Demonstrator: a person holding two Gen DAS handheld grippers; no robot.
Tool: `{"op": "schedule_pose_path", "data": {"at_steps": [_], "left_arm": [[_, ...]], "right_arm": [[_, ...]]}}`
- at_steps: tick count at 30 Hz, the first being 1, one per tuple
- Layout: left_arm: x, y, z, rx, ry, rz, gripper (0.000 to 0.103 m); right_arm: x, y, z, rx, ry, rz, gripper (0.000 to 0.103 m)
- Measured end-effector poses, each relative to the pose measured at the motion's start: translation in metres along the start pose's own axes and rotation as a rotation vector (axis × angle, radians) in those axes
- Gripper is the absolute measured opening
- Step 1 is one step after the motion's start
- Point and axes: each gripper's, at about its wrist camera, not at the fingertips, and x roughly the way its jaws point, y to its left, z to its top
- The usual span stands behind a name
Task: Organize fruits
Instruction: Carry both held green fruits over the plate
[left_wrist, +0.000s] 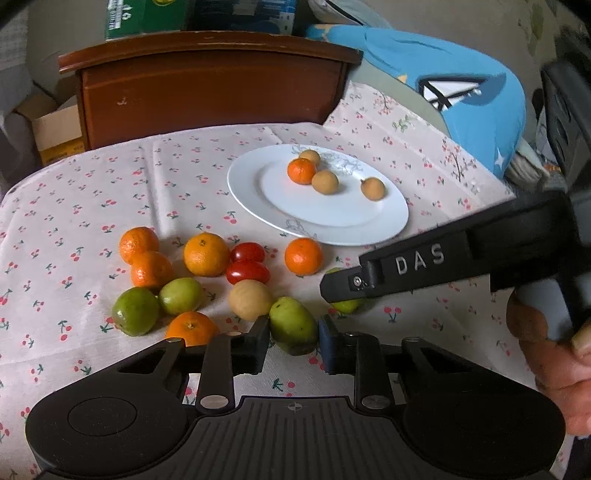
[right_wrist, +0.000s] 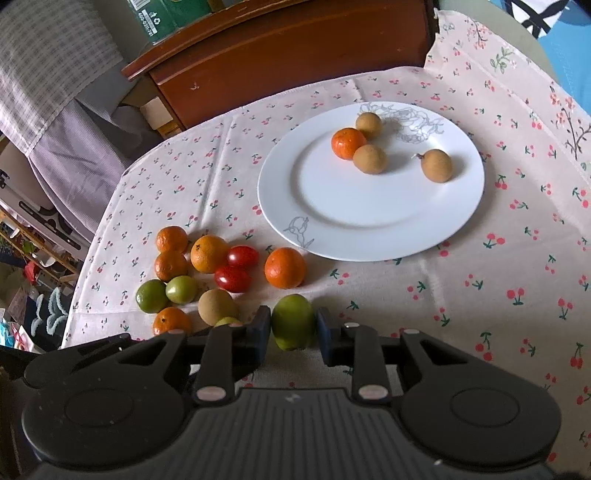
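While both grippers clamp green fruits at the loose pile's near edge, left gripper (left_wrist: 293, 341) and right gripper (right_wrist: 293, 334) stand mid-pickup; next, each lifts its fruit to the white plate (right_wrist: 321, 236) beyond.

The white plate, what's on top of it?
On the white plate sit one small orange and three round tan fruits. Nothing hides them; whatever lies under the plate is covered.
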Motion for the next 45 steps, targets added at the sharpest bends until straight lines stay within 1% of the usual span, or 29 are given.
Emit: {"op": "schedule_pose_path", "data": {"at_steps": [5,10,15,19,24,28,33,37,45], "left_arm": [[-0.014,0.005,0.010,-0.051,-0.035,-0.002,0.025],[-0.028,0.013,0.024,-0.112,-0.083,-0.007,0.025],[-0.034,0.023,0.043,-0.150,-0.106,-0.021,0.025],[-0.033,0.027,0.063,-0.129,-0.120,-0.021,0.025],[-0.023,0.031,0.085,-0.097,-0.110,-0.025,0.025],[-0.011,0.035,0.092,-0.104,-0.081,-0.028,0.025],[0.003,0.036,0.097,-0.115,-0.049,-0.040,0.025],[0.018,0.032,0.103,-0.085,-0.030,-0.040,0.026],[0.046,0.027,0.111,-0.066,0.008,-0.040,0.026]], "right_arm": [[-0.009,-0.002,0.005,0.018,-0.032,0.007,0.027],[-0.029,-0.006,0.017,0.049,-0.104,0.033,0.027],[-0.042,-0.016,0.028,0.094,-0.155,0.032,0.027],[-0.052,-0.023,0.036,0.120,-0.201,0.024,0.027],[-0.061,-0.034,0.045,0.171,-0.245,0.010,0.027],[-0.057,-0.040,0.048,0.207,-0.243,-0.024,0.027],[-0.049,-0.042,0.046,0.218,-0.224,-0.045,0.027],[-0.042,-0.041,0.046,0.223,-0.208,-0.058,0.027],[-0.026,-0.043,0.047,0.245,-0.174,-0.083,0.027]]}}
